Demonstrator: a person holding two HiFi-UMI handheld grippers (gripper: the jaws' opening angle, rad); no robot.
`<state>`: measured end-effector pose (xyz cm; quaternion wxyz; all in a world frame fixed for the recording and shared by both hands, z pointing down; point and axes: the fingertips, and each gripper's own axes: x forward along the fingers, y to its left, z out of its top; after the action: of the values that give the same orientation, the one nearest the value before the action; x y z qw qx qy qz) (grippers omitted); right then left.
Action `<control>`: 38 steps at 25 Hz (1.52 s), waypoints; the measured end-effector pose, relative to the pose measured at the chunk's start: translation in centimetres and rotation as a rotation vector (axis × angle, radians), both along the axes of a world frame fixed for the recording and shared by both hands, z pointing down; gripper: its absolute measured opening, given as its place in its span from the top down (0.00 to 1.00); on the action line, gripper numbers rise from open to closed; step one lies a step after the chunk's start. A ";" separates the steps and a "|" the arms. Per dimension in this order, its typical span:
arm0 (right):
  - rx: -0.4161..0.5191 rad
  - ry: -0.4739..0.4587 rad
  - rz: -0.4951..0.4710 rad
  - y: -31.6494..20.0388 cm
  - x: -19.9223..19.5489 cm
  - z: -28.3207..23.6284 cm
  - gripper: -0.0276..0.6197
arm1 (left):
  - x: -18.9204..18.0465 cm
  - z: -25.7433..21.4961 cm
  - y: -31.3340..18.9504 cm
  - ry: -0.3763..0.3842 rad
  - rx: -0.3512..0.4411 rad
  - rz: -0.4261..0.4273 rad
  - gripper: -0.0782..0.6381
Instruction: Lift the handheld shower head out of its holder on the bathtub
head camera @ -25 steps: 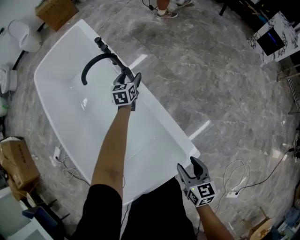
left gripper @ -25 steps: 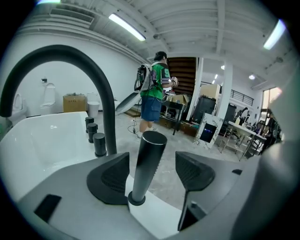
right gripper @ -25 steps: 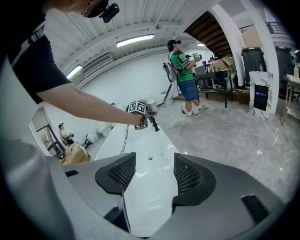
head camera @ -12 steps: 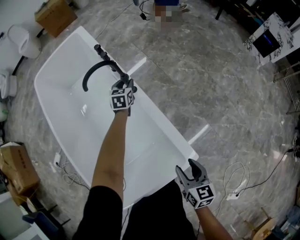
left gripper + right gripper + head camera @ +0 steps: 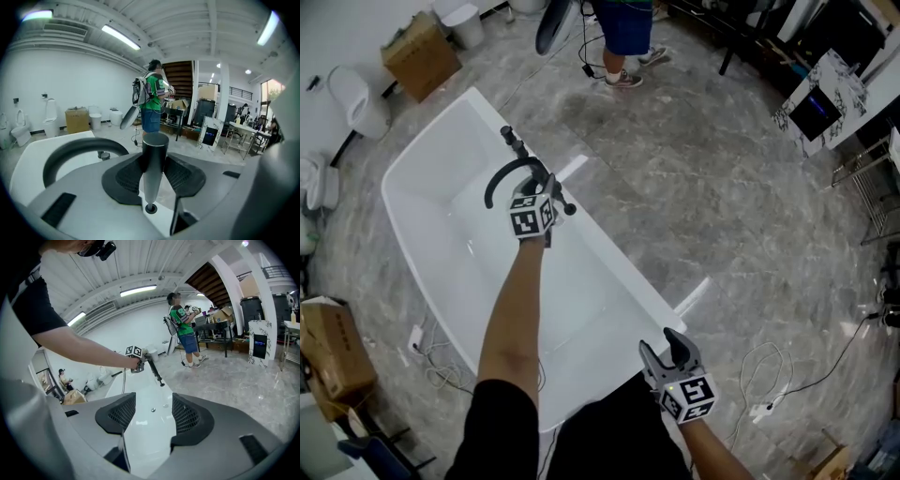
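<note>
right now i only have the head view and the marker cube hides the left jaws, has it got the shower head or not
Observer: Yes. In the left gripper view the left gripper has just been closing, and both pads press the dark shower handle upright between them.
Operator: and the right one, holding anything
Observer: No. In the right gripper view the right gripper has its jaws apart, with only the white bathtub rim showing beyond them.
Operator: who's that at the top, i only get legs
Observer: The left gripper view shows the whole person, standing on the floor beyond the tub in a green shirt.
</note>
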<state>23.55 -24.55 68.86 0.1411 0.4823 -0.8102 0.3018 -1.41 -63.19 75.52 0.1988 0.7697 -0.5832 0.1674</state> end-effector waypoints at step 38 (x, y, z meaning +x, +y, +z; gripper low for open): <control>0.241 -0.047 0.016 0.3 -0.8 -17.6 0.81 | 1.1 -28.5 4.3 -0.007 0.216 0.034 0.71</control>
<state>22.73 -24.22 51.28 0.0608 0.4952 -0.8397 0.2146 -0.28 -58.94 47.04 0.1098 0.7958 -0.5853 0.1097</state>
